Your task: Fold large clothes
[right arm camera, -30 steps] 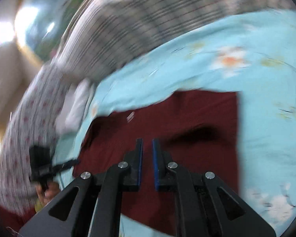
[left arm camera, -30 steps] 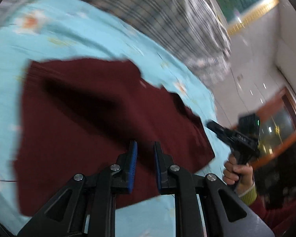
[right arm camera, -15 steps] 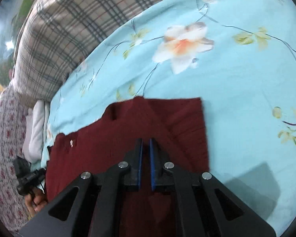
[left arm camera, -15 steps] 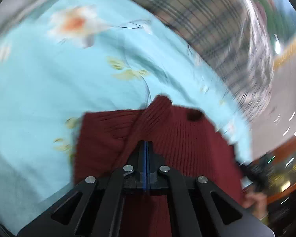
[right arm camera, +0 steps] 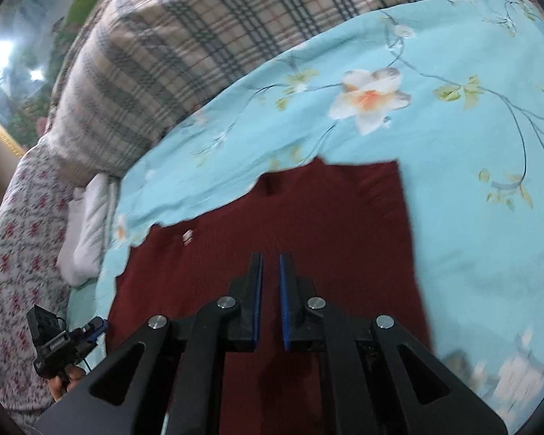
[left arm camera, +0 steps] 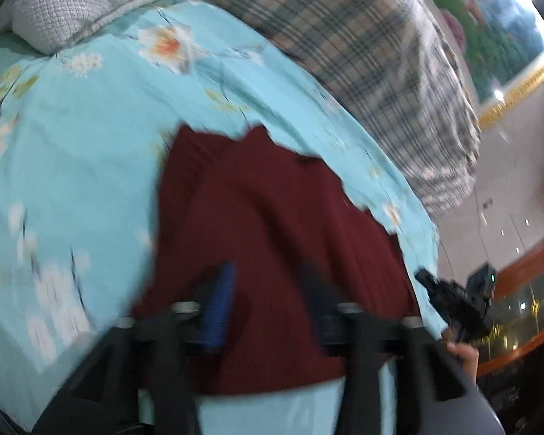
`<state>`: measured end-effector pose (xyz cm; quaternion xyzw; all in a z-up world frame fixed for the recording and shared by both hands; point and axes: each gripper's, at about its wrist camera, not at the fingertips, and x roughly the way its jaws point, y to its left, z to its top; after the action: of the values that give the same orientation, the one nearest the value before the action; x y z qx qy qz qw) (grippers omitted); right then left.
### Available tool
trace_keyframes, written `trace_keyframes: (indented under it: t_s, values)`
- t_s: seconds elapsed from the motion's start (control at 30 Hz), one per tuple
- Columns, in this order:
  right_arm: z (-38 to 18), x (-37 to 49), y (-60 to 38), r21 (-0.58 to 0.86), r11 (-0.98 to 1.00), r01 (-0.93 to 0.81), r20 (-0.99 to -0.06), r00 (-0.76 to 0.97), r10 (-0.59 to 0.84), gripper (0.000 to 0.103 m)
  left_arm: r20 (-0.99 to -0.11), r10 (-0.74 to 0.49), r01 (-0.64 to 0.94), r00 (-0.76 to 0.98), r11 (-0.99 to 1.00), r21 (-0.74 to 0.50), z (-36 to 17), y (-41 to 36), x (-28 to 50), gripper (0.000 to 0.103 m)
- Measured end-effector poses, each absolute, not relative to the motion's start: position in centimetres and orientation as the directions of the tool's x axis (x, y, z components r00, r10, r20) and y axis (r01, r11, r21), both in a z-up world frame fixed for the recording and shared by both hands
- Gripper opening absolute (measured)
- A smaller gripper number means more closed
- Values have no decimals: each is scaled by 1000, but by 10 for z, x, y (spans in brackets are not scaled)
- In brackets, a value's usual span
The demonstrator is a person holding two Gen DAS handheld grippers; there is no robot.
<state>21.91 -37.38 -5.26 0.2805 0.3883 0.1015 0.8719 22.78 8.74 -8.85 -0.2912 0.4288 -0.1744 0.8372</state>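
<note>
A bed is filling both views, its light blue floral sheet [right arm camera: 453, 54] serving as the working surface, with a plaid quilt [right arm camera: 170, 47] bunched along the far side and a white pillow [left arm camera: 72, 3] lying at one far corner, both well apart from the work. The task's garment, a dark red knit sweater [right arm camera: 308, 224], is lying flat on the sheet directly ahead of both grippers; its outline is reading as a compact block with one straight side edge and layered panels near the far end, which suggests, as a judgement, that side folds are already in and a further fold is being prepared. The left gripper [left arm camera: 268, 301] is hovering over the near part of the sweater with its jaws opening; the picture is blurred, but the fingers are standing apart and no cloth is visibly pinched between them. The right gripper [right arm camera: 270, 282] is hovering over the sweater's middle with its jaws narrow, a slim gap showing between the blue pads [right arm camera: 258, 290] and nothing held in it. Both tools are angling downward at the cloth, presumably to take a fresh hold on an edge. A small white tag [right arm camera: 187, 236] is showing on the sweater near its far edge.
</note>
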Motion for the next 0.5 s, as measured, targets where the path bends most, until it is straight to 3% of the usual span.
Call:
trace_keyframes:
  t_s: [0.03, 0.2, 0.4, 0.5]
  values:
    - [-52, 216, -369, 571, 820, 32, -619, 673, 405, 9, -614, -552, 58, 564, 768, -638, -87, 81, 215, 66]
    - [-59, 192, -341, 586, 810, -8, -621, 638, 455, 9, -637, -586, 78, 500, 763, -641, -95, 52, 169, 68]
    - [-63, 177, -312, 603, 796, -49, -614, 609, 502, 9, -692, -543, -47, 476, 770, -636, -125, 37, 133, 69]
    - [-58, 172, -293, 584, 806, -98, -613, 598, 517, 9, -683, -534, -61, 499, 764, -642, -123, 36, 130, 75]
